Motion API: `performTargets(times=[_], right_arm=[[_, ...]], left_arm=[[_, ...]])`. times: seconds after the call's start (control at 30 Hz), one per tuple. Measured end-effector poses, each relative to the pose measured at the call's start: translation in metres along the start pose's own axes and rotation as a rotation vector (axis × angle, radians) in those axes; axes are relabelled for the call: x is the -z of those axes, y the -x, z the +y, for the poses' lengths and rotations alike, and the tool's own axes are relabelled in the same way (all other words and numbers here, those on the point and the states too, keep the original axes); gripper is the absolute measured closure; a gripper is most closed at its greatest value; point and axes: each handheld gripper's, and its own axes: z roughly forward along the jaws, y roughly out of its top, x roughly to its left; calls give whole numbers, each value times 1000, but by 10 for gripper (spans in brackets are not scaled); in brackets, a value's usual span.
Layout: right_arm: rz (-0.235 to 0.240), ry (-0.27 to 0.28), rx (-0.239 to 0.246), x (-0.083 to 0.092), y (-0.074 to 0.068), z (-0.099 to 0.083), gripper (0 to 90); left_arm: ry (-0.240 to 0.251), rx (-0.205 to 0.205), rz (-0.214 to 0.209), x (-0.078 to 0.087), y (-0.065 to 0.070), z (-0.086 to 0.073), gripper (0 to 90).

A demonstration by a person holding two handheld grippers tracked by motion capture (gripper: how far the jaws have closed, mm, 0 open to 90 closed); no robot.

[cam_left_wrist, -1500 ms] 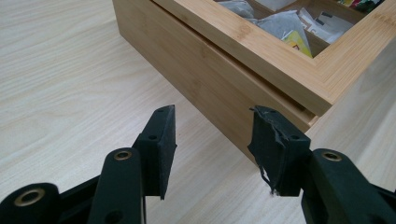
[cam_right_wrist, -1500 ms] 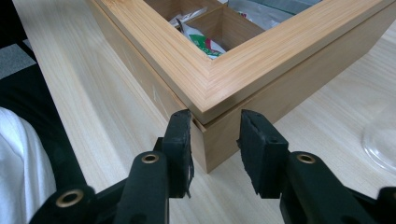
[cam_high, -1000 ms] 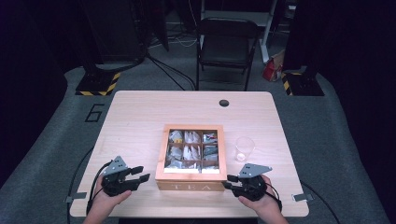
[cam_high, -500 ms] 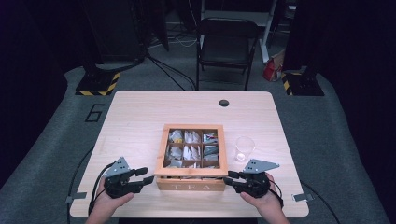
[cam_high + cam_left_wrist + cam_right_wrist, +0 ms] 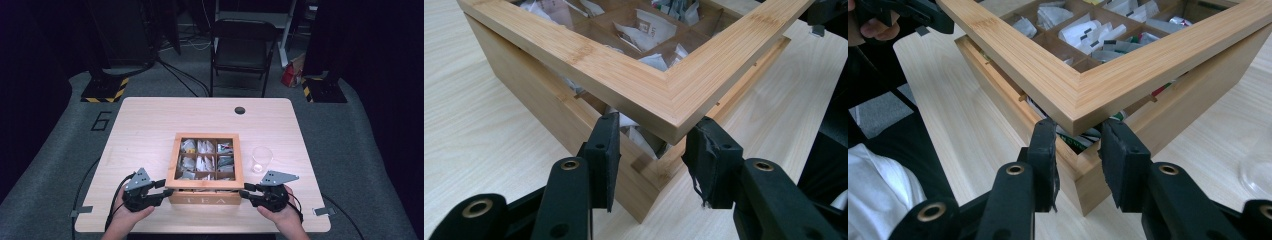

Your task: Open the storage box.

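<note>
From above, the wooden tea box [image 5: 206, 170] sits on the table [image 5: 150, 125], its long front edge running across between the left gripper [image 5: 159, 189] and the right gripper [image 5: 246, 191], one at each near corner; a clear cup [image 5: 261, 159] stands just right of it. In the left gripper view, the fingers [image 5: 606, 145] have just been narrowing, straddling the raised lid [image 5: 644, 95] corner, contact uncertain. In the right gripper view, fingers [image 5: 1120, 150] part-open sit under the lid's other corner.
</note>
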Motion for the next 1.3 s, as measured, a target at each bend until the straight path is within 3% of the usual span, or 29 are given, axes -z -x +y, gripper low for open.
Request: performTargets(times=[0.27, 0.47, 0.67, 0.83, 0.97, 1.13, 1.3], right_arm=[[12, -3, -11, -1, 2, 1, 635], [1, 16, -26, 3, 3, 5, 608], [-2, -2, -12, 6, 7, 15, 570], [-33, 13, 29, 7, 8, 23, 526], [-69, 48, 42, 6, 6, 27, 494], [-88, 73, 54, 11, 6, 33, 488], [-99, 78, 74, 13, 5, 40, 488]], left_arm=[[-31, -10, -10, 1, 2, 6, 572], [-16, 15, -20, 5, -1, 12, 572], [-12, 37, -34, 9, -3, 20, 573], [-15, 21, -17, 14, -6, 31, 573], [-9, 51, -12, 16, -7, 38, 560], [-2, 19, 28, 18, -6, 44, 534], [8, 2, 33, 21, -7, 50, 514]])
